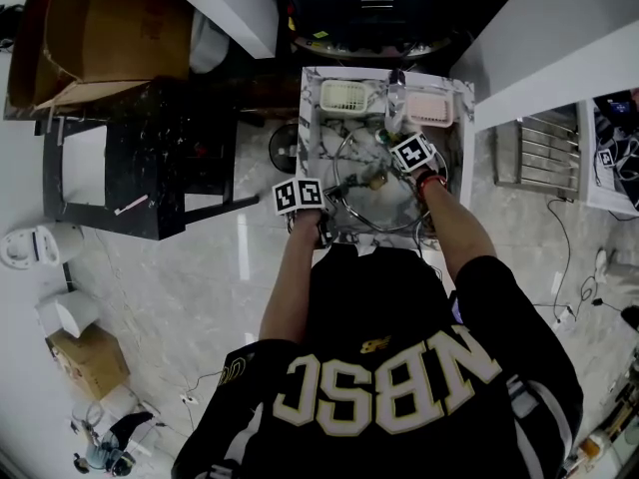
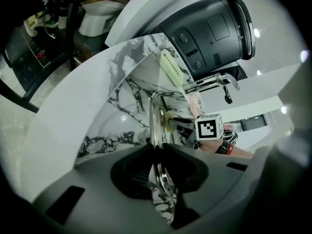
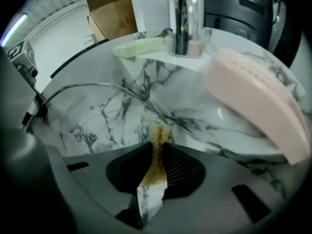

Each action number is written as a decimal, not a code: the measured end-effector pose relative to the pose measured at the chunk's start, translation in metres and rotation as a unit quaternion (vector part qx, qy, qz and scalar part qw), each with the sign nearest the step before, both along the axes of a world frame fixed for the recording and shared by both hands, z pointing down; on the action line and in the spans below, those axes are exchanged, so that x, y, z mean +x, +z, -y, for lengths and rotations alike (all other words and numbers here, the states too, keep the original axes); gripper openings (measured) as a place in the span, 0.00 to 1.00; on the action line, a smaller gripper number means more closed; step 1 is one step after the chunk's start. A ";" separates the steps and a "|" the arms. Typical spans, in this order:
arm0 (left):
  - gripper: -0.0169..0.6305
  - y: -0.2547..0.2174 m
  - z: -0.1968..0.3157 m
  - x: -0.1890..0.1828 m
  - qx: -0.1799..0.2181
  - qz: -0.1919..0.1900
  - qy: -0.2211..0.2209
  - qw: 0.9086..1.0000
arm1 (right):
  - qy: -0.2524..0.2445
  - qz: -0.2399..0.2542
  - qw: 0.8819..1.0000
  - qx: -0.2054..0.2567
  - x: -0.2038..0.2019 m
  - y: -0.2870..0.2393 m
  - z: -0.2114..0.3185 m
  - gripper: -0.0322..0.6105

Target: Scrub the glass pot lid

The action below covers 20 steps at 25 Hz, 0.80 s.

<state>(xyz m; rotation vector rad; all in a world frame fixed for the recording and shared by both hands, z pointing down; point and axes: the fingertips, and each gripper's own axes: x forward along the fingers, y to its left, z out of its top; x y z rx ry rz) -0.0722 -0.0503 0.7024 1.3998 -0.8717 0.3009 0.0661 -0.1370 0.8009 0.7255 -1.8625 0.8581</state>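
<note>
Head view: round steel-rimmed glass lid [image 1: 384, 206], veined marble sink [image 1: 312, 108].

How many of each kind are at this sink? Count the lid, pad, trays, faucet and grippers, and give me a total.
Glass pot lid: 1
Scrub pad: 1
Plastic trays: 2 (green tray, pink tray)
Faucet: 1
Grippers: 2 (left gripper clamped on the lid's rim, right gripper clamped on the pad)
Total: 7
</note>
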 end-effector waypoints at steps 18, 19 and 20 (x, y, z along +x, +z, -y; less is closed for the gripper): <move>0.14 -0.005 0.010 0.000 0.020 -0.002 0.030 0.999 | -0.032 -0.126 0.977 -0.167 0.062 0.005 -0.104 0.16; 0.14 -0.005 0.011 0.001 0.019 -0.003 0.031 0.999 | -0.029 -0.118 0.978 -0.167 0.059 0.003 -0.108 0.16; 0.14 -0.005 0.011 0.001 0.019 -0.005 0.033 0.999 | -0.026 -0.112 0.979 -0.167 0.056 0.002 -0.113 0.16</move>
